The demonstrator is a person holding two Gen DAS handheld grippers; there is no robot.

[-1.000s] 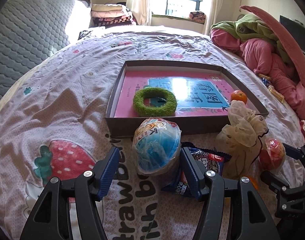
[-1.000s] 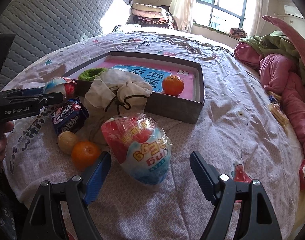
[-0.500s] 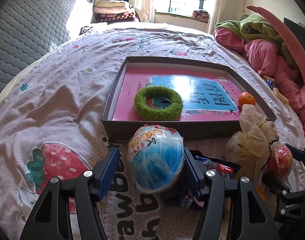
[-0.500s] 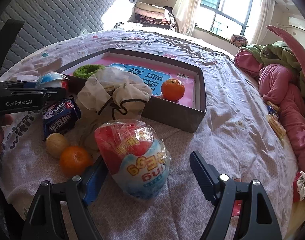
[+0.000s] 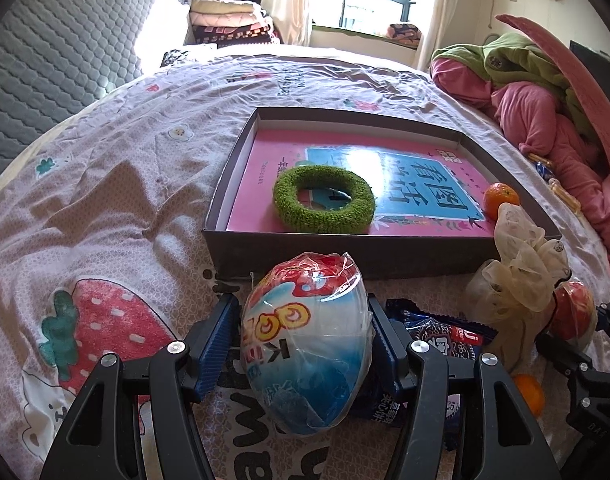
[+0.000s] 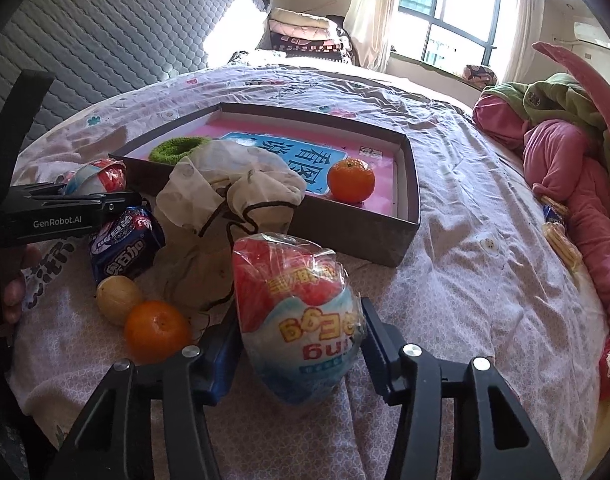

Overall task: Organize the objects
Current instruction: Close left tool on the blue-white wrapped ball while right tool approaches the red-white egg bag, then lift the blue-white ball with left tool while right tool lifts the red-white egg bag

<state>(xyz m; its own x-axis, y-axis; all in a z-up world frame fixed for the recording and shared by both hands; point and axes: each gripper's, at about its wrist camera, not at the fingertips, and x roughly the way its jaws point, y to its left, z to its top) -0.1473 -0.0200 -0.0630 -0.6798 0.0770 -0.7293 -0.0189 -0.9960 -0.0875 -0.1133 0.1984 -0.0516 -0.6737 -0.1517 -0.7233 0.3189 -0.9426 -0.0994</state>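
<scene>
A plastic-wrapped egg toy [image 5: 305,352], blue with a red top, stands between the blue pads of my left gripper [image 5: 301,332], which press on both its sides just in front of the grey box [image 5: 385,258]. My right gripper [image 6: 299,340] has its jaws closing on a second wrapped egg toy [image 6: 293,304], red over pale blue, and both pads touch its wrapper. The box [image 6: 345,232] holds a pink book, a green fuzzy ring [image 5: 323,200] and an orange [image 6: 351,180].
A cream drawstring pouch [image 6: 233,184], a blue snack packet [image 6: 121,240], a loose orange [image 6: 157,332] and a yellowish round fruit [image 6: 119,294] lie between the grippers on the patterned bedspread. Pink and green bedding [image 6: 565,152] is piled on the right.
The right jaws have narrowed from wide apart onto the red egg toy. In the left view the blue egg now looms larger and has turned its red end up.
</scene>
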